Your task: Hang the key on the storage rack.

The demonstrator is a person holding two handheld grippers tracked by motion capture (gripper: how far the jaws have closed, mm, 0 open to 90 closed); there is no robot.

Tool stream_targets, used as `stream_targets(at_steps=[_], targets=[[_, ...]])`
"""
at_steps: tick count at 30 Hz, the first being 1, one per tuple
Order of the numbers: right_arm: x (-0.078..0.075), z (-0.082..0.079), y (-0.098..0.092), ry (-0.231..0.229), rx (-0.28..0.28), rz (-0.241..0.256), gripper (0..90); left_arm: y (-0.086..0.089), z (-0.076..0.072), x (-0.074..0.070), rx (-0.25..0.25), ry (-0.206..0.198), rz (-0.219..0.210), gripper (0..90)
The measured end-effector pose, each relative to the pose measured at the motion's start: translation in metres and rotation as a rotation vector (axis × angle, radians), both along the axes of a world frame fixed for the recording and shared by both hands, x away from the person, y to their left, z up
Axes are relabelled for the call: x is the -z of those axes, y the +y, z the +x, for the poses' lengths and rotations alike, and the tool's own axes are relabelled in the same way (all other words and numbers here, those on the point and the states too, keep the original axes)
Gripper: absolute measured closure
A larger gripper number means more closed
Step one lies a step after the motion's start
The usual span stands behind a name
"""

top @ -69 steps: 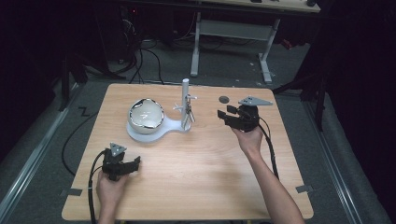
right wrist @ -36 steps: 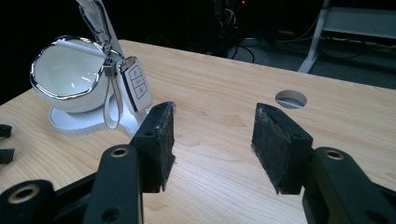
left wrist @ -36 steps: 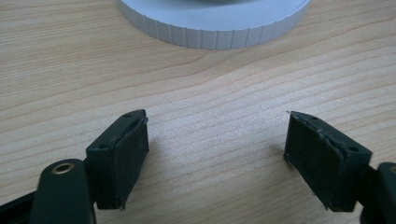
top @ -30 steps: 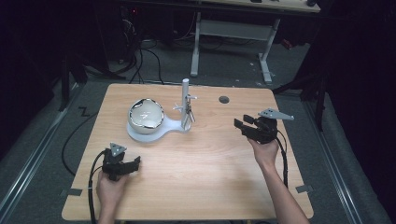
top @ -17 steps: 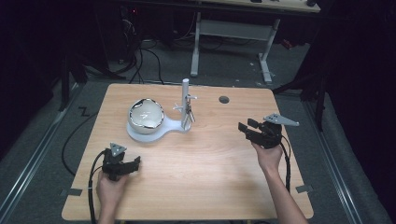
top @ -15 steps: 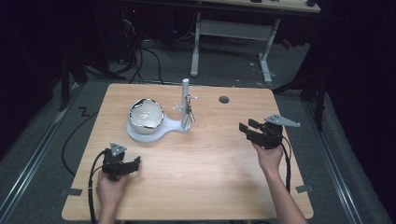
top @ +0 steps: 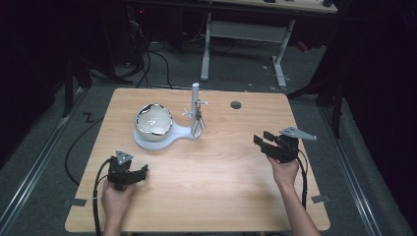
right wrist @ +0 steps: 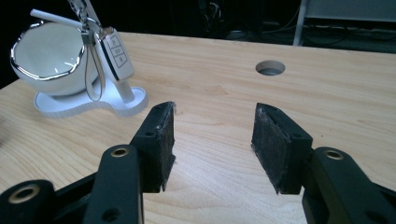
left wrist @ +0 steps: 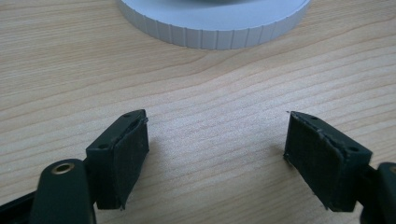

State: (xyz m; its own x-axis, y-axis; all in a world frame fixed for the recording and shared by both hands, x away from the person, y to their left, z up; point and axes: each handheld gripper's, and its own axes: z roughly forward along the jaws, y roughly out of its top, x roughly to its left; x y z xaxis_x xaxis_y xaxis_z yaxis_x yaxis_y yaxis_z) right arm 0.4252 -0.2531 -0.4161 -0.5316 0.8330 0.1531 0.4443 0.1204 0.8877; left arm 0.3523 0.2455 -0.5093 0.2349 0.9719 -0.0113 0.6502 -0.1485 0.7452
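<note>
Both tongs are empty right now, jaws spread wide with just bare wood between the pads. The left tongs (top: 142, 171) sit low near the front-left corner of the counter (top: 216, 196), and the right tongs (top: 262, 140) hover near the right edge, so there's a big open stretch of counter between the two and nothing lying in it. The thing closest to the action is the white key stand (top: 164, 137): it's ahead of the left tongs and off to the left of the right tongs, well apart from both. From the left gripper view you get the ribbed rim of the stand's round base (left wrist: 215, 28), cut off at the top of the frame, with clear wood in front of it. From the right gripper view a car key fob (right wrist: 116, 53) hangs on the stand's post by a ring and strap, right beside the white bowl with the shiny chrome rim (right wrist: 49, 58); the top of the post is cropped, so I can't see how the ring hooks on. In the high view the fob is too small to make out properly. There's a round cable hole (top: 236, 104) in the counter beyond the right tongs, toward the far edge. Past the counter it's dark floor, cables and another desk's legs.
</note>
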Motion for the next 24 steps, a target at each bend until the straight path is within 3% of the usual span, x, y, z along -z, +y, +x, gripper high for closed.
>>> stream_targets(at_steps=[24], targets=[[0.029, -0.006, -0.007, 0.048, 0.029, -0.029, 49.8, 0.000, 0.000, 0.000, -0.003, -0.001, 0.000, 22.6]])
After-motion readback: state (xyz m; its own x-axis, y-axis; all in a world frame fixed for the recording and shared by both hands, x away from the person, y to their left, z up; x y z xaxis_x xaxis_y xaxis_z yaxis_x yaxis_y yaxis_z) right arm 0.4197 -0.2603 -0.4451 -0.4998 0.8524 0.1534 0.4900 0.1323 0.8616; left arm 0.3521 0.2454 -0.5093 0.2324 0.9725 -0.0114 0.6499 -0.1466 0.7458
